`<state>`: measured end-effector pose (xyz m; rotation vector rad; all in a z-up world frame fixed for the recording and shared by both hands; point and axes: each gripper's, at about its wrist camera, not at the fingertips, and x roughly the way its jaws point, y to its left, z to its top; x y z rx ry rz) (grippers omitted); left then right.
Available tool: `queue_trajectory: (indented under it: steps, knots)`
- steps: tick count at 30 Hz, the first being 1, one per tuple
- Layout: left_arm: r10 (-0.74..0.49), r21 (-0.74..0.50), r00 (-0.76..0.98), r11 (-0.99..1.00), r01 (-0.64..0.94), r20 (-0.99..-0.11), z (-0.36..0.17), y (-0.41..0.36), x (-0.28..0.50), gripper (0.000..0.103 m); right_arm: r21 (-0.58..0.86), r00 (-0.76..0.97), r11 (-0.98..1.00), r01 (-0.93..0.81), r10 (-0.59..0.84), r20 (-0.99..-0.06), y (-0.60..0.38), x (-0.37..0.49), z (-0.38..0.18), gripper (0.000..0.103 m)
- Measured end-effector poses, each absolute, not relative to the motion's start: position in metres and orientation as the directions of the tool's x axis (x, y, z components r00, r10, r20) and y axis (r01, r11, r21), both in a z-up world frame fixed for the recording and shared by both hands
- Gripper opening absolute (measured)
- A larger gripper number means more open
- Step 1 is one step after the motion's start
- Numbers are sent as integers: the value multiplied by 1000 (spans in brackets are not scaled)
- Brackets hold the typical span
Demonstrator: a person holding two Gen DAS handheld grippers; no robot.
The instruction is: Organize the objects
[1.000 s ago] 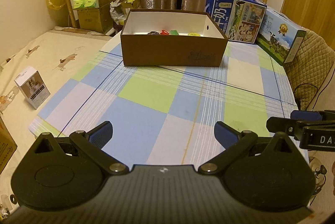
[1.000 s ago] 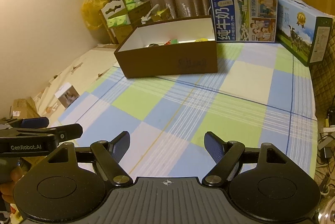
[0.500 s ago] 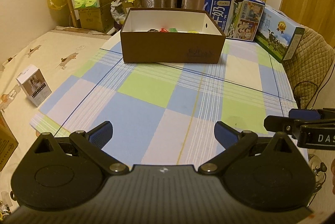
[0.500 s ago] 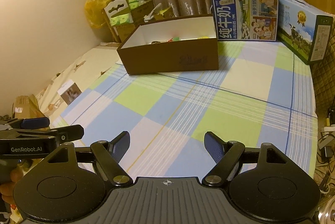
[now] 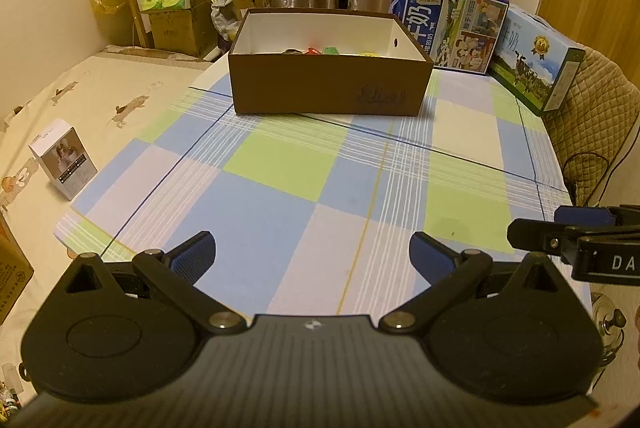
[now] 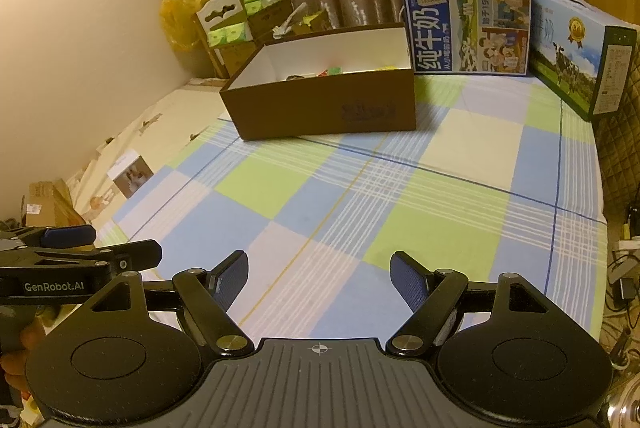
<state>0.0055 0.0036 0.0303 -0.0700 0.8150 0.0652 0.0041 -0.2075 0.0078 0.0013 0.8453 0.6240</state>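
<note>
A brown cardboard box [image 5: 328, 87] [image 6: 324, 107] with a white inside stands at the far end of the checked cloth. Small coloured items [image 5: 320, 50] [image 6: 332, 71] lie in it, mostly hidden by its front wall. My left gripper [image 5: 312, 256] hangs open over the near edge of the cloth, nothing between its blue pads. My right gripper [image 6: 320, 276] is open too, likewise held back at the near edge. Each gripper shows in the other's view, the right one at the right border [image 5: 576, 240], the left one at the left border [image 6: 80, 260].
Two blue milk cartons [image 5: 448, 19] [image 5: 536, 63] stand behind and to the right of the box. A small white box [image 5: 64, 157] stands off the cloth on the left. Stacked cardboard boxes [image 5: 180, 7], a yellow bag and curtains fill the back. A quilted chair back [image 5: 592, 123] borders the right.
Both grippers have drawn back and lifted slightly, so the box looks smaller and farther away. Both stay open and empty.
</note>
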Motion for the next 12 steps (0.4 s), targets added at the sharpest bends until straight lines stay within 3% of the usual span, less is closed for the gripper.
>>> queue_trajectory:
  steps: [12]
  knots:
    - [39, -29, 685, 996, -88, -727, 28, 0, 16, 102, 244, 486, 821, -517, 516, -706, -207, 14, 3, 75]
